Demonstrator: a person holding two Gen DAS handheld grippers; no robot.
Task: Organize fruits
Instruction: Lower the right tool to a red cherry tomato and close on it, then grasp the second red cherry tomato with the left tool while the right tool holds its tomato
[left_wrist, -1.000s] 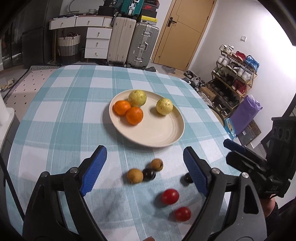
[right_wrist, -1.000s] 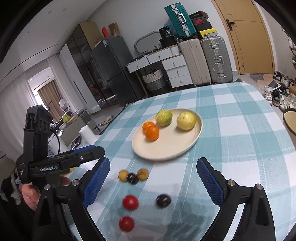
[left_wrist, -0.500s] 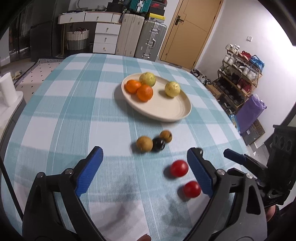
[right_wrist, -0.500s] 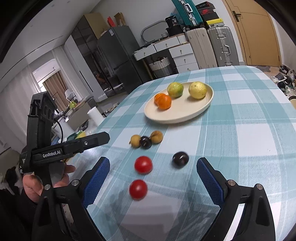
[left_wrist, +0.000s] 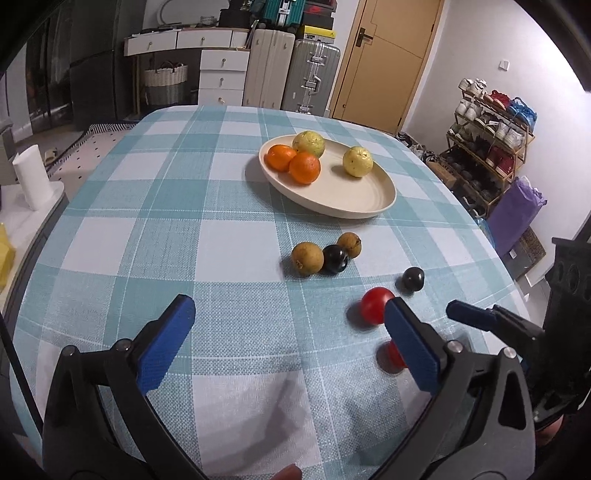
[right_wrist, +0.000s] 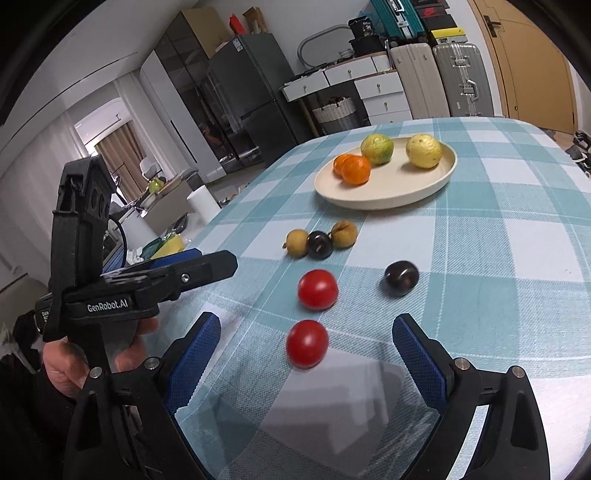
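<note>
A cream plate (left_wrist: 373, 205) (right_wrist: 399, 192) on the checked tablecloth holds two oranges (left_wrist: 303, 168) (right_wrist: 355, 170) and two yellow-green fruits (left_wrist: 357, 161) (right_wrist: 423, 151). Nearer lie two brown longans (left_wrist: 307, 257) (right_wrist: 343, 233) with a dark plum (left_wrist: 334, 259) (right_wrist: 320, 244) between them, a second dark plum (left_wrist: 413, 279) (right_wrist: 401, 277) and two red tomatoes (left_wrist: 376, 305) (right_wrist: 317, 289). My right gripper (right_wrist: 306, 360) is open low over the cloth, with the nearer tomato (right_wrist: 306, 343) between its fingers. My left gripper (left_wrist: 288, 347) is open and empty, left of the tomatoes.
Suitcases (left_wrist: 310, 75), white drawers (left_wrist: 221, 75) and a door (left_wrist: 384, 62) stand beyond the table's far edge. A shoe rack (left_wrist: 487, 136) and a purple bag (left_wrist: 515, 214) are off the right side. A hand (right_wrist: 92, 354) holds the left gripper.
Both grippers have dropped lower and closer to the cloth. The right one has closed in on the tomatoes, so the nearer tomato now sits between its open fingers.
</note>
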